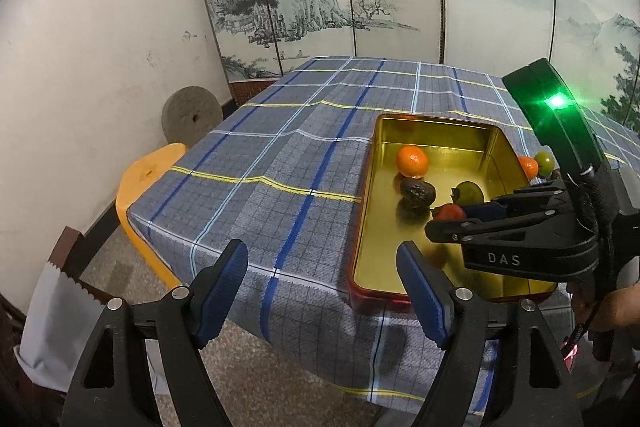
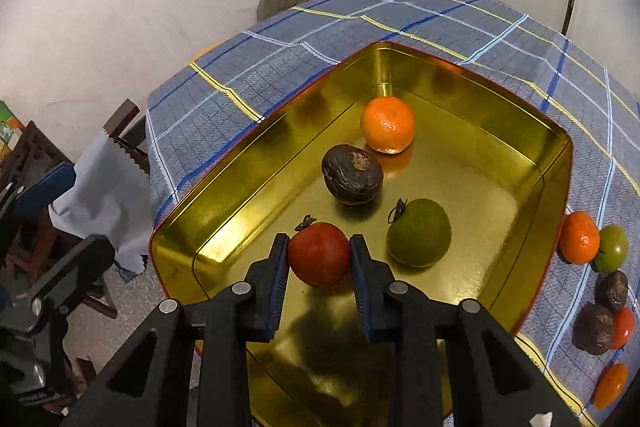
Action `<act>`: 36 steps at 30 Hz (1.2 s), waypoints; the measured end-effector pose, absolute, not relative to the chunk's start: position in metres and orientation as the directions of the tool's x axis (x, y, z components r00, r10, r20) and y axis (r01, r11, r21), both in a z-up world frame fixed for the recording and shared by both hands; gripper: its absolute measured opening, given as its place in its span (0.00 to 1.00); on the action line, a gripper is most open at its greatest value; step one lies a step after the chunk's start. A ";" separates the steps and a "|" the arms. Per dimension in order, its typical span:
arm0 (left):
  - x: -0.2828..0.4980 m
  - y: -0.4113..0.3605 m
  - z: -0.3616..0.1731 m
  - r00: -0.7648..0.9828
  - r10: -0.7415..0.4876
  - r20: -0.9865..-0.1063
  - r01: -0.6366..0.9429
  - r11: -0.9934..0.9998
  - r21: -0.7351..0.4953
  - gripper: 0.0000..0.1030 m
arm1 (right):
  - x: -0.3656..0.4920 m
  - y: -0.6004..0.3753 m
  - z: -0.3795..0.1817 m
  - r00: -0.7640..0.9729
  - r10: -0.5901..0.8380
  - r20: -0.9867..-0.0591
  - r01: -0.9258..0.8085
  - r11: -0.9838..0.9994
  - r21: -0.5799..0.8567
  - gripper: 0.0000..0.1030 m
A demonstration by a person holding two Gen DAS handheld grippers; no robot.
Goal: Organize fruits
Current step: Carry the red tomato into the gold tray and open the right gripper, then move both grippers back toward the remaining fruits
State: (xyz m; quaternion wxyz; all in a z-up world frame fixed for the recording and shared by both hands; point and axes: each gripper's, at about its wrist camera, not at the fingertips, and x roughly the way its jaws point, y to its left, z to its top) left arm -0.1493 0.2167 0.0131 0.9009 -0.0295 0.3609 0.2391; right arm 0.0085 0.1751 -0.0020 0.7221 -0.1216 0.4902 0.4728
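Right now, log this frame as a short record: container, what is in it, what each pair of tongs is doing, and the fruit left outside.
container: gold tin tray on the plaid tablecloth
in tray: orange, dark wrinkled fruit, green fruit
right tongs: shut on red fruit, over the tray's near end
left tongs: open, nothing between them, beside the tray
outside tray: loose fruit in a row on the cloth along the tray's right side

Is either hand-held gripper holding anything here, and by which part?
The right hand-held gripper clamps the red tomato across its sides, over the gold tin. The left hand-held gripper holds nothing.
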 end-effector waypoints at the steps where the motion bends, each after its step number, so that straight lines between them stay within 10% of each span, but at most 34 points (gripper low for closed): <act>1: -0.149 0.217 0.013 0.625 0.408 -0.666 -0.451 0.885 0.118 0.75 | 0.008 0.176 -0.002 0.072 0.564 -0.823 -0.801 0.525 0.289 0.27; 19: -0.149 0.216 0.009 0.618 0.407 -0.672 -0.450 0.885 0.122 0.76 | 0.013 0.177 0.005 0.072 0.626 -0.776 -0.784 0.517 0.344 0.31; 36: -0.149 0.213 0.010 0.621 0.413 -0.667 -0.442 0.887 0.137 0.77 | 0.005 0.105 0.042 0.226 0.711 -0.666 -0.774 0.546 0.320 0.58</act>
